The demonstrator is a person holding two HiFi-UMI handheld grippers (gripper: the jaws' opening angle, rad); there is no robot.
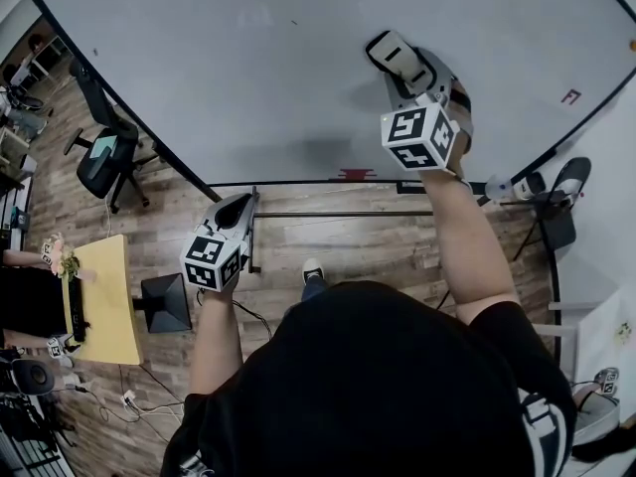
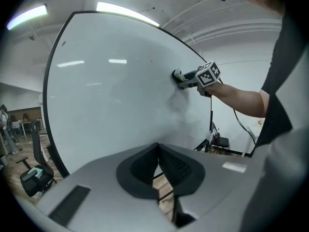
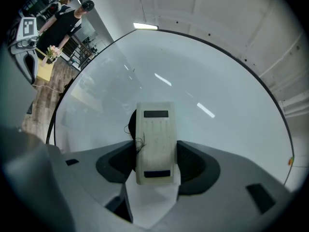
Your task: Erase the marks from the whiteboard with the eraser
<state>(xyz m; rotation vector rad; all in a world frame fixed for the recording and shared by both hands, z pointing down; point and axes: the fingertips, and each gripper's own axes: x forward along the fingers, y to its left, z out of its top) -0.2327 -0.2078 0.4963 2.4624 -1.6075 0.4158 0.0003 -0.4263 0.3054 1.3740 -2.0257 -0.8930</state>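
The whiteboard [image 1: 258, 78] fills the upper head view; I see no marks on its middle, only faint smudges. My right gripper [image 1: 405, 68] is shut on the cream eraser [image 3: 154, 141], whose dark felt side presses against the board [image 3: 217, 95]. The same eraser [image 2: 177, 76] shows against the board [image 2: 106, 95] in the left gripper view. My left gripper [image 1: 237, 210] hangs below the board's lower edge, jaws shut with nothing between them [image 2: 157, 170].
A small red mark [image 1: 569, 96] sits near the board's right edge, and a red item [image 1: 355, 175] lies on the bottom frame. An office chair [image 1: 102, 152] and yellow table [image 1: 99, 301] stand at left. A person [image 3: 67, 16] stands far off.
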